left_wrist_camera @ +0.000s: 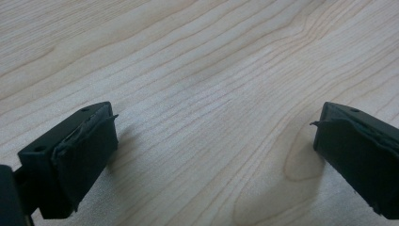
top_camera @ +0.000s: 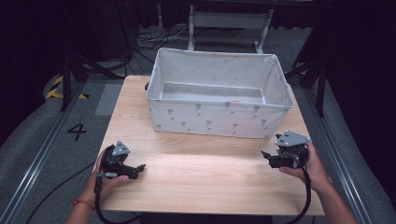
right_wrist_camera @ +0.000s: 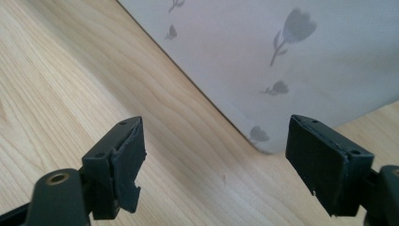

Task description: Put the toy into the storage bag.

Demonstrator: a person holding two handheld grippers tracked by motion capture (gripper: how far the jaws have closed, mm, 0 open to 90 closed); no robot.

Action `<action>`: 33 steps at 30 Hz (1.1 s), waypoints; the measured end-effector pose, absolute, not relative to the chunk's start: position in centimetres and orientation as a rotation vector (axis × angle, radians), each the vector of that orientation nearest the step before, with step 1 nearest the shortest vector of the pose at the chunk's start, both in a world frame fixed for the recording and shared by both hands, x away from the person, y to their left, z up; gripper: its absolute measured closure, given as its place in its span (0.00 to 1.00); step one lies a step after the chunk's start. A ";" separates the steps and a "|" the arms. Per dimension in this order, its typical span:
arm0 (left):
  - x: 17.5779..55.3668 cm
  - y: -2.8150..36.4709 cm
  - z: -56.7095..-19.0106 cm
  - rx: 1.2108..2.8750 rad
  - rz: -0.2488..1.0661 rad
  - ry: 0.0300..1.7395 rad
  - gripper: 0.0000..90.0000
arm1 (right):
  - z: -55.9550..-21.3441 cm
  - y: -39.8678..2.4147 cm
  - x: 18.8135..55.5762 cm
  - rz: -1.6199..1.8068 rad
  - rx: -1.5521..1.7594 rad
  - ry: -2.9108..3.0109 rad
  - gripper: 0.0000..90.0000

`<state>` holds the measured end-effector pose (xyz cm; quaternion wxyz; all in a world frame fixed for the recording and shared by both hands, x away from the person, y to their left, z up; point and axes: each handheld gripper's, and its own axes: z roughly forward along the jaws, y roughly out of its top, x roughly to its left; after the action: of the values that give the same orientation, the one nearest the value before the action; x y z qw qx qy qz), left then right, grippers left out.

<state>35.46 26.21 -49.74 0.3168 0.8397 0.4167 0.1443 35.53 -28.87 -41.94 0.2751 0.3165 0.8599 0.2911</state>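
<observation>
A: Quick rundown, what's on the table (top_camera: pixel 201 182)?

B: Light wood top. One big white fabric bin (top_camera: pixel 217 119) w/ a grey tulip print, sitting toward the far side, roughly centred, maybe a bit right. Open top; the part of the inside I can see is bare.

A: And the grippers?

B: Left gripper (top_camera: pixel 140 169) is at the near-left, low over the wood, tips pointing right toward the middle. Person's left hand (top_camera: pixel 105 179) wraps it from behind, cable trailing off the near edge. From the left gripper view (left_wrist_camera: pixel 214 141) its jaws stand wide apart, released, just bare wood grain between them.

A: Right one?

B: Right gripper (top_camera: pixel 266 156) at the near-right, right hand (top_camera: pixel 310 165) around it, grey three-cornered plate on top. Tips point left, toward the bin's near-right corner. It's near the bin but not touching, from what I can see.

A: Holding anything?

B: No. In the right gripper view (right_wrist_camera: pixel 214 160) jaws are spread wide, released, nothing btwn the pads. Past them you get the bin wall (right_wrist_camera: pixel 282 61) w/ the tulips, and its bottom corner meets the wood right btwn the two jaws, further off.

A: Both grippers apart from each other?

B: Well apart, one on each side of the near half, open stretch of wood btwn them. Bin sits beyond both.

A: Around the table?

B: Grey floor, a "4" marked on it at left (top_camera: pixel 77 131), cables on the floor at the far side.
</observation>
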 end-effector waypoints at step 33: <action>35.5 26.2 -49.8 2.207 0.375 1.105 0.00 | -49.5 -34.8 32.6 0.938 1.057 2.314 0.23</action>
<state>35.53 26.17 -49.76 0.3170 0.8385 0.4196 0.1425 32.64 -34.80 -49.48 0.2134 0.3810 0.8338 0.3378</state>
